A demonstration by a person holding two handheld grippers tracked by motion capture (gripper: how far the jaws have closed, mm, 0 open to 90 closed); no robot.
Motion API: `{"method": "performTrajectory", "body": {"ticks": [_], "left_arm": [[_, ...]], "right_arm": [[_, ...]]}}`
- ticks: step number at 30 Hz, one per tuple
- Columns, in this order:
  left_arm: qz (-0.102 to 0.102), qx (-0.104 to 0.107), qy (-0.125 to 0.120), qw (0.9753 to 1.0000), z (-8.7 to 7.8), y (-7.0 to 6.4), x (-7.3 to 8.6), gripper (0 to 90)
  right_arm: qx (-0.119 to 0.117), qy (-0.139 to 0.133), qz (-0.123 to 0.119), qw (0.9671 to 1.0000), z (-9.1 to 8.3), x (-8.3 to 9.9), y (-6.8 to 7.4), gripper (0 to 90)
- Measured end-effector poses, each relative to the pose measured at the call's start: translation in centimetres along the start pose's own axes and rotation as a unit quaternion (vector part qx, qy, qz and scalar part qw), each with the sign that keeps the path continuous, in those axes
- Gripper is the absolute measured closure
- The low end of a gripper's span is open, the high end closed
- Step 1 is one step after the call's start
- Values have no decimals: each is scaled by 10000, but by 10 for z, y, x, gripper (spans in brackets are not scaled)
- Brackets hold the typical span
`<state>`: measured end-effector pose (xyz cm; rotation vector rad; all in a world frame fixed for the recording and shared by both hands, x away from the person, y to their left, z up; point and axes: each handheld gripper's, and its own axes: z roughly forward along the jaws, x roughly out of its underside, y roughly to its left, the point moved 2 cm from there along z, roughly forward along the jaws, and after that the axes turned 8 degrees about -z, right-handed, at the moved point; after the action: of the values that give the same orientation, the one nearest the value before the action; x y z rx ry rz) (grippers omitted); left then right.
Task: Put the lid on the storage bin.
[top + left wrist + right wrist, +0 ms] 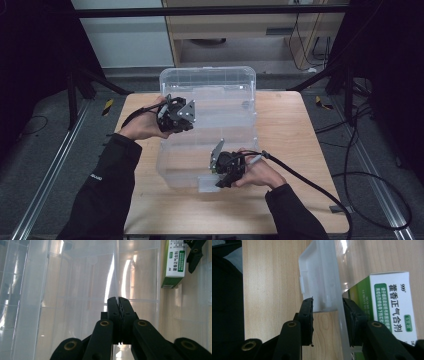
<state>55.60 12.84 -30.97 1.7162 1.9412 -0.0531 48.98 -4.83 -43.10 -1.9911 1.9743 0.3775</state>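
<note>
A clear plastic storage box (207, 75) stands open on the wooden table (295, 135). My left gripper (194, 116) is at its left wall; in the left gripper view its jaws (117, 301) are shut on that thin clear wall (115, 270). My right gripper (216, 180) is at the box's near end. In the right gripper view its jaws (327, 302) pinch the white latch (319, 277) and the clear wall beside it. A green and white medicine carton (392, 305) lies inside the box just behind that wall, and it appears in the left gripper view too (176, 262).
Bare wood lies to the left, right and front of the box. A black cable (310, 185) trails off the table's right side. Beyond the table are black stand legs (100, 82) and a cabinet (240, 30).
</note>
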Motion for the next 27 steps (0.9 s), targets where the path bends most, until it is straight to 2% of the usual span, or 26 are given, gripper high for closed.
{"method": "performTrajectory", "body": {"ticks": [4,5,8,14,15,16,20,23,24,25,27], "left_arm": [[13,44,-20,10000,-1,-5,1,885],[90,27,-30,10000,-2,-5,1,885],[11,60,-30,10000,-2,-8,3,885],[57,50,-29,10000,-3,-14,4,885],[-19,75,-29,10000,-3,-16,4,885],[50,58,-46,10000,-3,-16,4,885],[-20,89,-56,9999,-3,-21,6,884],[7,92,-27,10000,-4,-22,6,883],[-73,114,-15,9999,-4,-24,7,882],[13,80,-1,10000,-4,-24,6,882],[12,72,36,10000,-4,-25,6,881]], "right_arm": [[2,-11,-75,10000,0,0,0,633],[-2,-8,-68,10000,0,0,0,633],[-2,-9,-83,10000,0,0,0,633],[-21,-11,-60,10000,0,0,0,631],[-18,-6,-50,10000,0,0,0,631],[-24,-7,-65,10000,0,0,0,631],[-29,-21,-70,10000,0,0,0,629],[-8,-32,-82,10000,0,0,1,626],[-11,-13,-93,10000,-1,0,1,625],[-8,-3,-80,10000,-1,0,1,624],[8,-15,-91,10000,-1,0,2,623]]}}
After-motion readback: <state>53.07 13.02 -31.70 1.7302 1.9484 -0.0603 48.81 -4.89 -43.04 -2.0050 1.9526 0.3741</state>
